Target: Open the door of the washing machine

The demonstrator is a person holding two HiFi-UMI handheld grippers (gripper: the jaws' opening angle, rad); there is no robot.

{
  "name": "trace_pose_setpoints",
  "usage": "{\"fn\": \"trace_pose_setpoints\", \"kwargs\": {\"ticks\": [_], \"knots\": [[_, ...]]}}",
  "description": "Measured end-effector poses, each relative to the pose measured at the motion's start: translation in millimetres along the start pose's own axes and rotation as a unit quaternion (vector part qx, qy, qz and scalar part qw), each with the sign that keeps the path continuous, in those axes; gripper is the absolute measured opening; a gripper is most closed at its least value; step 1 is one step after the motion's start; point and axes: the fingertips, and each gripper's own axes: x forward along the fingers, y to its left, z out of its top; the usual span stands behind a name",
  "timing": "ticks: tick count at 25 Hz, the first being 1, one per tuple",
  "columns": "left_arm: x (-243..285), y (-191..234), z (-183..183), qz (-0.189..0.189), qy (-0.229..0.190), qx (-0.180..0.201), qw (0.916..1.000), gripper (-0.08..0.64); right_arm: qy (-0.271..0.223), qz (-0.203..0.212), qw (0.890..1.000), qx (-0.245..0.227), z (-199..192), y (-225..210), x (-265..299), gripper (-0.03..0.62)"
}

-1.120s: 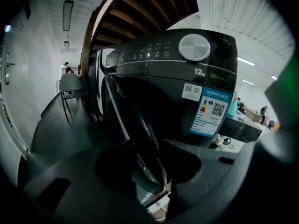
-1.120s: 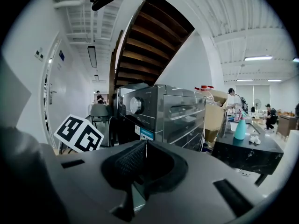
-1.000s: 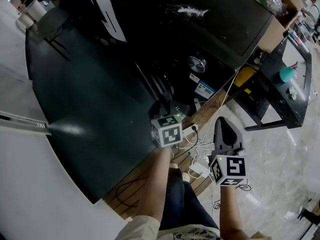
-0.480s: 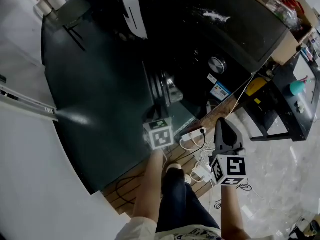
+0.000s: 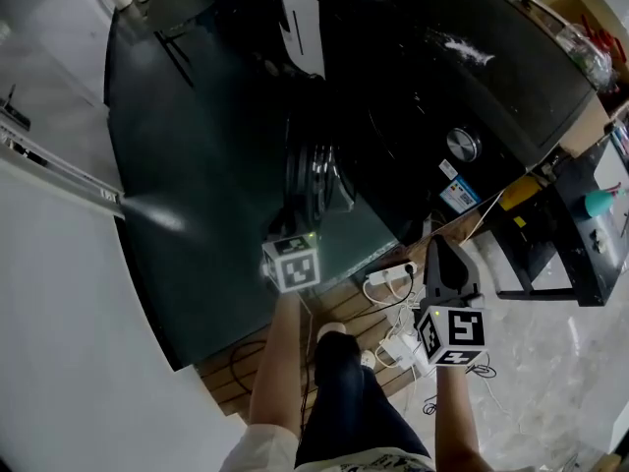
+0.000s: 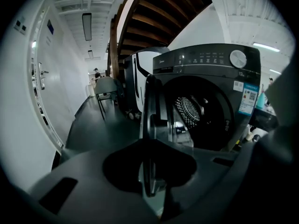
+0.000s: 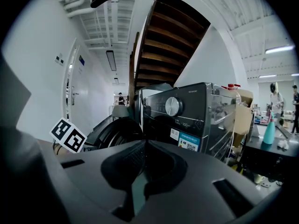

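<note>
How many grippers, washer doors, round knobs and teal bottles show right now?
Grippers: 2 (left gripper, right gripper)
Washer door, swung open: 1
Round knob: 1
Teal bottle: 1
Total: 5

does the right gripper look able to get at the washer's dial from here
Probably yes: the right gripper, jaws together and empty, points at the machine, the dial shows unblocked ahead, and the open door stands off to its left.

washing machine: dark glossy casing, likely painted metal; door: smooth glossy plastic rim; drum: perforated bright metal; knob: brushed metal; stair underside: wood.
</note>
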Motion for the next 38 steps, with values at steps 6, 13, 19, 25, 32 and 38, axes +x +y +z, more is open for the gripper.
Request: {"fn": "trace_pose_setpoints", "kwargs": {"ticks": [6,13,19,25,32,38], "knots": [[9,35,-6,-0.002,0.004,0.017,0.9998,0.066,-0.007,0.006,1.000,-0.004,5,20,28,0.020],[21,76,-7,-0.011,0.000,0.024,0.9997,0.067,-0.004,0.012,1.000,0.005,13,55,68,0.020],[32,107,-2,-0.018,0.000,0.031,0.9993,0.071,-0.003,0.026,1.000,0.000,21,87,96,0.020],[44,138,3,-0.015,0.000,0.040,0.9991,0.076,0.001,0.039,0.999,-0.004,20,113,119,0.020],[60,171,11,-0.005,-0.003,0.040,0.9992,0.080,0.006,0.050,0.999,-0.013,20,132,140,0.020],[75,199,20,0.007,-0.009,0.037,0.9993,0.087,0.008,0.059,0.998,-0.019,20,145,156,0.020]]}}
